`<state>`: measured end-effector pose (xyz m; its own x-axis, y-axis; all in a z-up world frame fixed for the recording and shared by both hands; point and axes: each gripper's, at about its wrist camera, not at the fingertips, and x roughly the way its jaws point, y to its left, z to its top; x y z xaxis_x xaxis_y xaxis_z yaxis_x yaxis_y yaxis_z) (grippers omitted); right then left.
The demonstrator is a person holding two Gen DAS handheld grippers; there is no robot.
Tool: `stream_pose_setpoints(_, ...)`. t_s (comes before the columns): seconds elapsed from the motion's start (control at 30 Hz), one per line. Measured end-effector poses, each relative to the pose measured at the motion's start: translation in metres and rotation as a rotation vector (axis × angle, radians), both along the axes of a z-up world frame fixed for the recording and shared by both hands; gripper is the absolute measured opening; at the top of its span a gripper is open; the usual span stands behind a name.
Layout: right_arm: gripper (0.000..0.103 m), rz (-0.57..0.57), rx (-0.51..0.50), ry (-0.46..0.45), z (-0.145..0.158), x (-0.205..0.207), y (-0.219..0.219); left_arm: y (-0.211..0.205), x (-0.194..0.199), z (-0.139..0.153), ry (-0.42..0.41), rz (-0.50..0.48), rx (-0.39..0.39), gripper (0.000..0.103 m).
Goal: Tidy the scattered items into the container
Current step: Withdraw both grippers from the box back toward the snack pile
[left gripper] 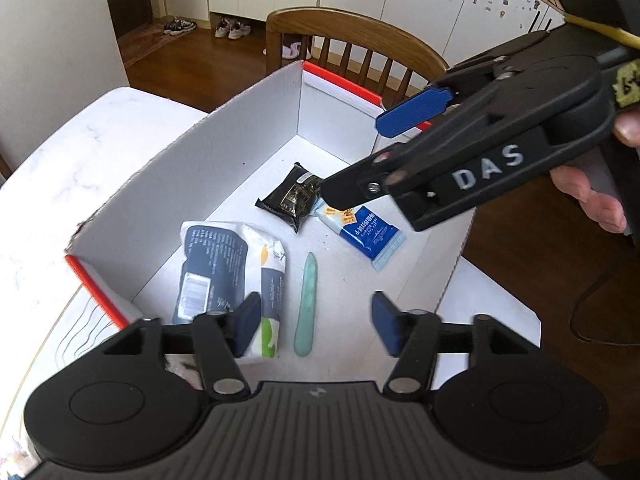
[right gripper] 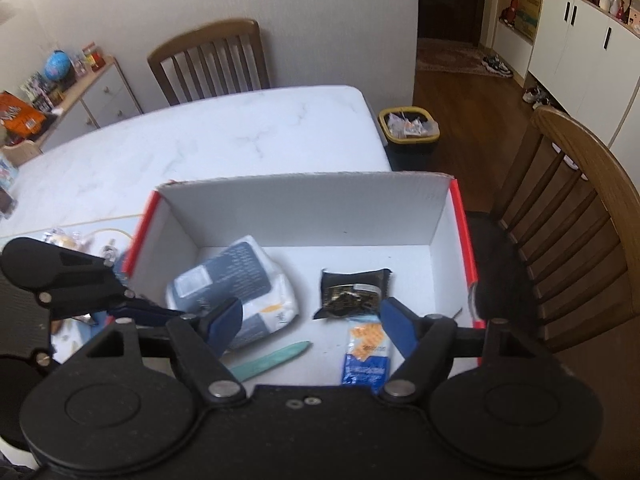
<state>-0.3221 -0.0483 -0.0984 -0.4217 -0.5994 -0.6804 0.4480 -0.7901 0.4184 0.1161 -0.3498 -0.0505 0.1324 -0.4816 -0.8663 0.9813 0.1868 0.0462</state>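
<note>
White box; four items inside

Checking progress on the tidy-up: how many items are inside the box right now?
4. In the white box: a navy-white pouch at the left, a mint-green stick beside it, a black packet farther in, a blue packet at the right. Grippers may hide more.
</note>
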Motion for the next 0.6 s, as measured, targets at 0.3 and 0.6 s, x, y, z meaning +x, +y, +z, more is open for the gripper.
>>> stream_pose_setpoints(0.3, 0.079, -0.067, -0.015, 0.086, 0.020, 0.037, 0.002, 0.029, -0.003, 0.012, 0.007, 0.025, -0.059, 0.085)
stream_pose_setpoints(0.6, 0.087, -0.159, 0.002, 0.111, 0.030, 0.069, -0.004, 0.062, -0.007, 0.023, 0.019, 0.031, -0.111, 0.097)
